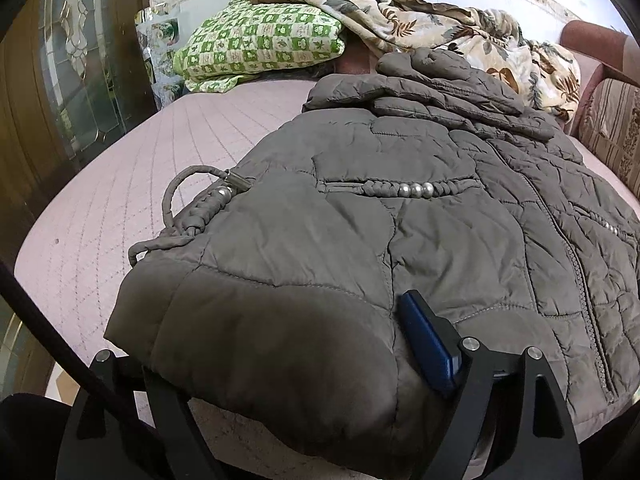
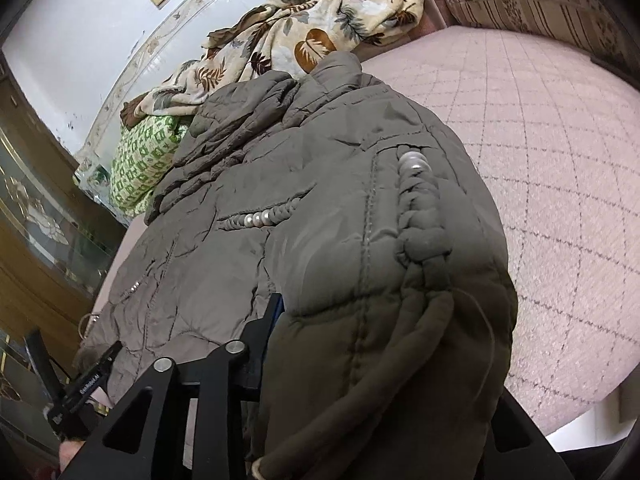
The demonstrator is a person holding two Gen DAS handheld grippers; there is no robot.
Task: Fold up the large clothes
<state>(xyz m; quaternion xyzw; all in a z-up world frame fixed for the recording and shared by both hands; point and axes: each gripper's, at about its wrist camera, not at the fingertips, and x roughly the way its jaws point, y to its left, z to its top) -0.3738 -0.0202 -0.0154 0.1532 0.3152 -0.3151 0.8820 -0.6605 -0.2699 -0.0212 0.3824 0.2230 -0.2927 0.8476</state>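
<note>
A grey-brown quilted jacket (image 1: pixel 360 208) lies spread on the pink quilted bed (image 1: pixel 120 200), collar toward the far wall, with braided cords and pearl beads (image 1: pixel 416 189) at its pockets. My left gripper (image 1: pixel 280 332) straddles the thick near hem corner. Its right blue pad (image 1: pixel 428 344) lies beside the fabric with its face showing, and the other finger is hidden under the hem. In the right wrist view a raised fold of the jacket (image 2: pixel 380 280) fills my right gripper (image 2: pixel 348 308). Its left pad (image 2: pixel 277 312) presses into the fold, while cloth covers the other finger.
A green checked pillow (image 1: pixel 260 44) and a floral blanket (image 1: pixel 460 36) are heaped at the far end of the bed. A wooden cabinet with glass doors (image 1: pixel 68 80) stands to the left. A striped cushion (image 1: pixel 612 136) borders the right side. Bare pink mattress (image 2: pixel 540 160) shows beside the jacket.
</note>
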